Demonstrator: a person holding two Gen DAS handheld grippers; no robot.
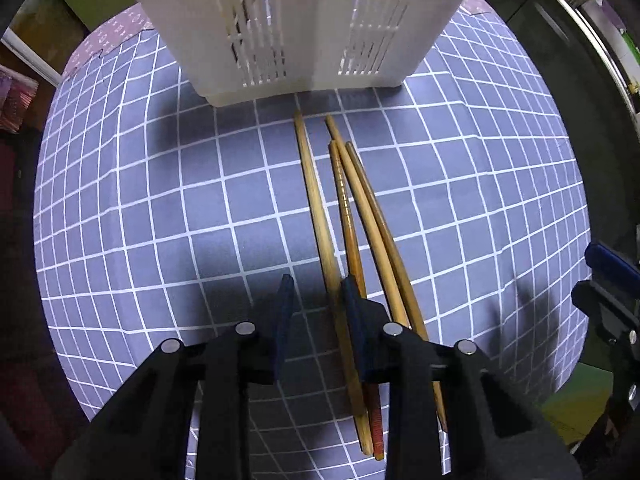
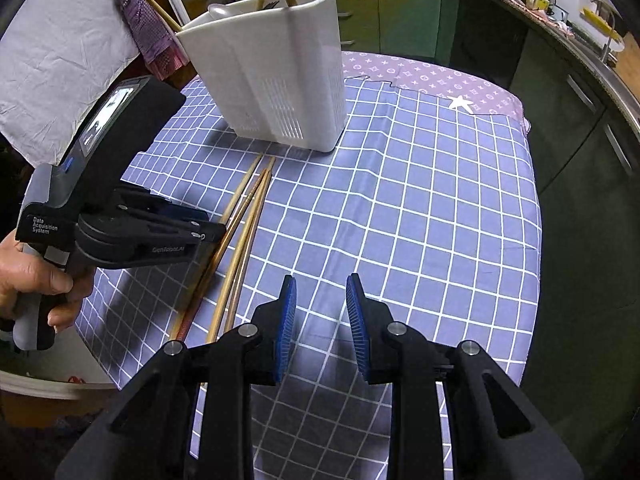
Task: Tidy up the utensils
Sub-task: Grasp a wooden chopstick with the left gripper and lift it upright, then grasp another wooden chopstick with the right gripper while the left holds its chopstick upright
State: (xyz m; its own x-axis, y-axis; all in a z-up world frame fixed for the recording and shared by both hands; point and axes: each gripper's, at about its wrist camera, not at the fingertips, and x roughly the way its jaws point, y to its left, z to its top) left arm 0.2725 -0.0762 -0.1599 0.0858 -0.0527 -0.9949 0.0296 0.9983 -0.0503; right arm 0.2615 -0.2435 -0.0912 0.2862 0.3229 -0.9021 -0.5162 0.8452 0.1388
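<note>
Lower centre of left wrist view: left gripper [image 1: 316,300] pointing down at checked cloth [image 1: 160,208], jaws narrowly parted. Palest chopstick [image 1: 316,216] passes between pads; whether pads pinch it, cannot tell. Other three chopsticks [image 1: 372,224] lie just right of right pad. Long axes run from bottom of frame up toward white holder [image 1: 280,40]. Right wrist view: right gripper [image 2: 320,300], jaws slightly apart, nothing between; bundle off to lower left. Left gripper nearer, so likely picker.
</note>
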